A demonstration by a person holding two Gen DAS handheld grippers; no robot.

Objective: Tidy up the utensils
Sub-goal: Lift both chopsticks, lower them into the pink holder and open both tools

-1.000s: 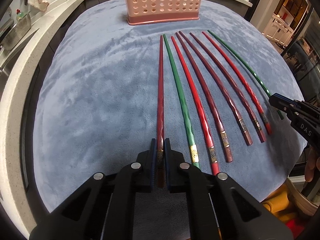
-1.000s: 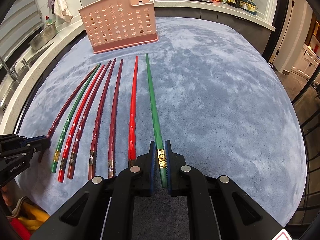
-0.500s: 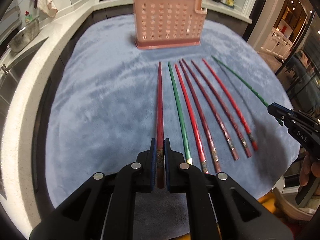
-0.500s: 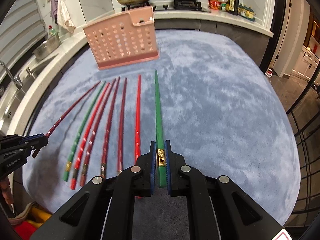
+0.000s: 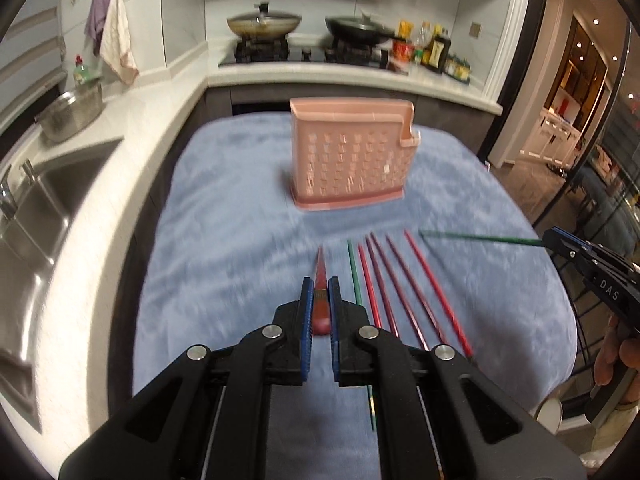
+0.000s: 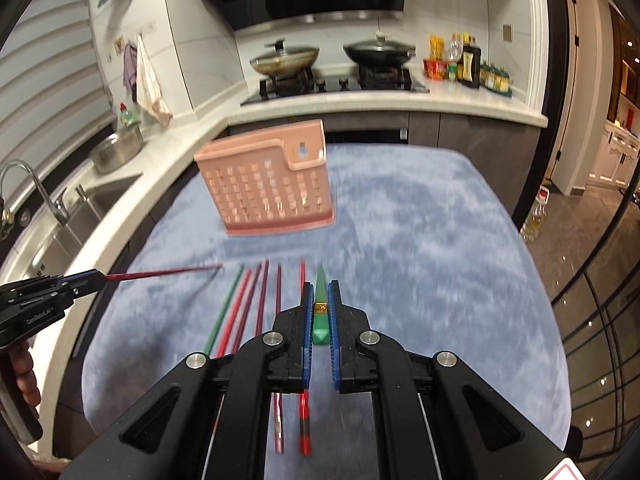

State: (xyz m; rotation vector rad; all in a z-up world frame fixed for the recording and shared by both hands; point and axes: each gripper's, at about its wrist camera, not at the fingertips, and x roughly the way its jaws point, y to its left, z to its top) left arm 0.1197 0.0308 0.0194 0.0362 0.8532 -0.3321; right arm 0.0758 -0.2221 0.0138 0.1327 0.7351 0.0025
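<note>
My left gripper (image 5: 320, 285) is shut on the thick end of a dark red chopstick (image 5: 321, 266) and holds it above the blue cloth (image 5: 224, 240). My right gripper (image 6: 319, 289) is shut on a green chopstick (image 6: 320, 280), also lifted. Each shows in the other's view: the right gripper (image 5: 549, 236) with the green stick (image 5: 480, 238), the left gripper (image 6: 95, 278) with the red stick (image 6: 160, 273). Several red and green chopsticks (image 5: 384, 280) (image 6: 248, 304) lie in a row on the cloth. The pink perforated holder (image 5: 352, 160) (image 6: 268, 184) stands upright beyond them.
A steel sink (image 5: 40, 200) and tap (image 6: 36, 184) run along the left worktop, with a metal bowl (image 5: 72, 114). Behind the holder are a stove with two lidded pans (image 5: 264, 24) and bottles (image 6: 468, 64). A hand (image 5: 616, 356) grips the right tool's handle.
Both grippers have risen with their chopsticks, which have come up off the cloth. Both views have tipped upward, so the holder and the kitchen behind it now show.
</note>
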